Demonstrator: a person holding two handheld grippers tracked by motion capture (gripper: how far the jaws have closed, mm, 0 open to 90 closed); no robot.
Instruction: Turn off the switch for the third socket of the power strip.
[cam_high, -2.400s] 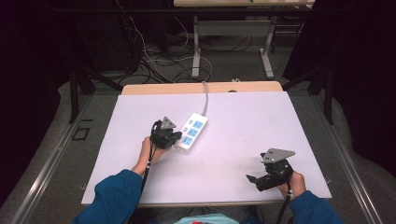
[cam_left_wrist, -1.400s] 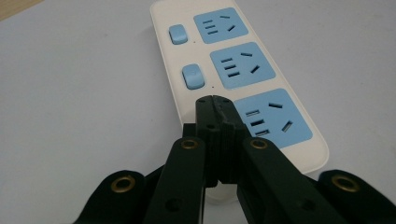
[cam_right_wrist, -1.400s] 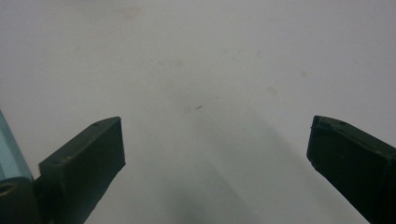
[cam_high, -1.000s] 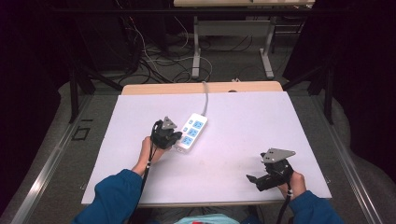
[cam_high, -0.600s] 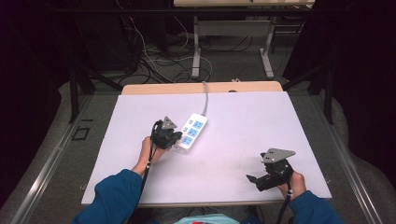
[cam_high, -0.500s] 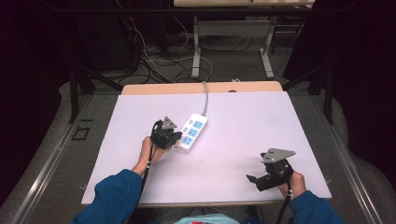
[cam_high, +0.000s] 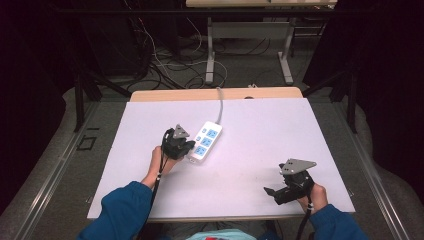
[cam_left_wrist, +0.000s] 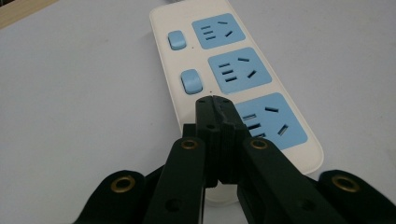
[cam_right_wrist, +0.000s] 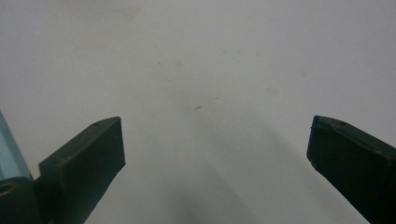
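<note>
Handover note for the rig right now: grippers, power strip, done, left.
Left gripper: shut, nothing between the jaws, closed tips over the near end of the power strip, where the nearest switch would be; contact can't be confirmed.
Right gripper: open, empty, resting near the table's front right, away from the strip.
Power strip: mid-table, cord running off the far edge; two blue switches visible beyond the tips.
Done: left gripper positioned at the near end.
Left: probably press, then the other two switches.
</note>
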